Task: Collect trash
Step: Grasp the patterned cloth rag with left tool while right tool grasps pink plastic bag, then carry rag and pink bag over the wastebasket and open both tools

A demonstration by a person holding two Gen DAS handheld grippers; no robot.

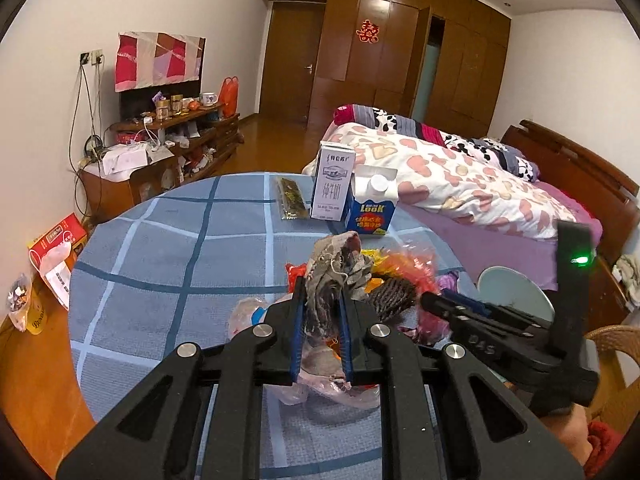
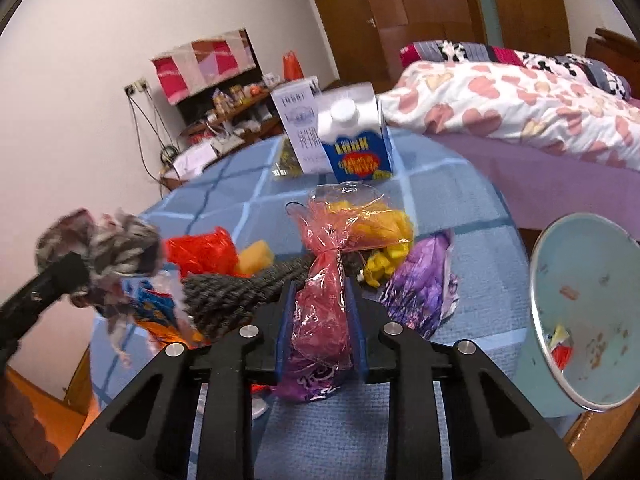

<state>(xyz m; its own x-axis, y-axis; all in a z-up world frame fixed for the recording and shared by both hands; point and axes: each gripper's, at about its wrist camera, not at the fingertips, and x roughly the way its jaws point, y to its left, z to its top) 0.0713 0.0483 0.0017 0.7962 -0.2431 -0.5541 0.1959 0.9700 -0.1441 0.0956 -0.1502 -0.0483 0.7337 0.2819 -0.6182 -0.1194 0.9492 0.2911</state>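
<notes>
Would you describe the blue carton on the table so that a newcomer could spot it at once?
Start at the round table with the blue checked cloth beside the bed. At its far edge two cartons stand upright, touching. The blue carton is the shorter one, nearer the bed, with a white screw cap and yellow lettering, while the white milk carton is taller and pale.

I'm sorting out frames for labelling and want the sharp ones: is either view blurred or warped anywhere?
Left wrist view: mostly sharp, the blue carton print readable; fisheye bends the wall and table edge. Right wrist view: softer throughout, the grey rag in the left gripper smeared, carton print fuzzy, the bin rim stretched at the frame's edge.
</notes>
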